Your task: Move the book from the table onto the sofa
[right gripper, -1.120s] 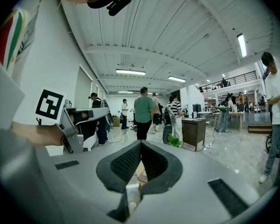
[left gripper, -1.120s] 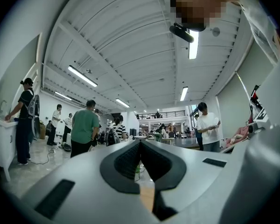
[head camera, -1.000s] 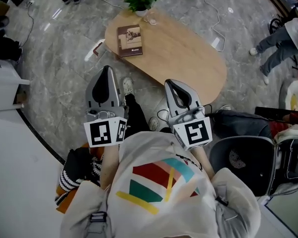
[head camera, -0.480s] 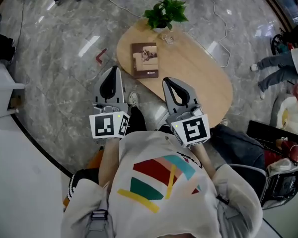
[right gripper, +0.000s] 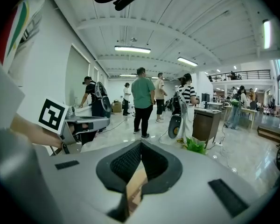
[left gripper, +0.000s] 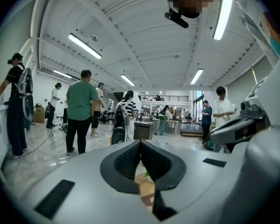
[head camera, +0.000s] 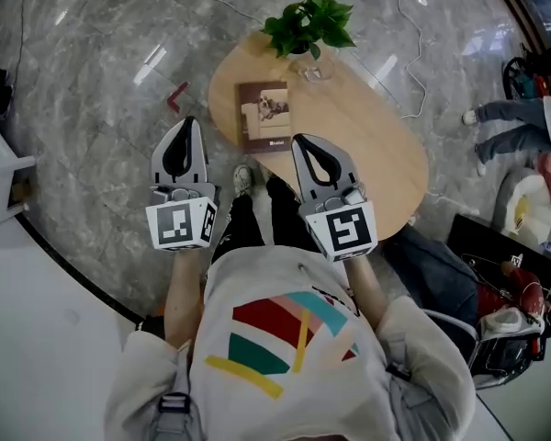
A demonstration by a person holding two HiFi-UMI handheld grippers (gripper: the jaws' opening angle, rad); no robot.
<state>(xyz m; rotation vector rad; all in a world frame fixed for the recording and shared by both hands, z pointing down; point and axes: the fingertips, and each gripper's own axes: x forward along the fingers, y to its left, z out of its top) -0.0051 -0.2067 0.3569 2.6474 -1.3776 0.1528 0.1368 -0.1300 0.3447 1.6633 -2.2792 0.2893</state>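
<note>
The brown book [head camera: 264,115] lies flat near the left end of the oval wooden table [head camera: 367,145], close to its near edge. My left gripper [head camera: 188,121] is shut and empty, held over the floor left of the table. My right gripper [head camera: 300,140] is also shut with nothing in it, its tip just over the table's near edge, right of the book's near corner. In the left gripper view the left gripper's [left gripper: 140,142] pads meet, with a bit of table showing below. The right gripper view shows the right gripper [right gripper: 141,144] with its pads likewise together. No sofa is in view.
A potted plant [head camera: 308,26] and a small glass [head camera: 313,68] stand at the table's far end. Cables [head camera: 406,26] run over the marble floor. A white counter [head camera: 0,173] is at left; a chair and bags [head camera: 496,310] at right. Several people [left gripper: 81,108] stand beyond.
The person has stepped toward the table. Both grippers have come closer to its near edge, and the book now lies just ahead of them. Both stay shut.
</note>
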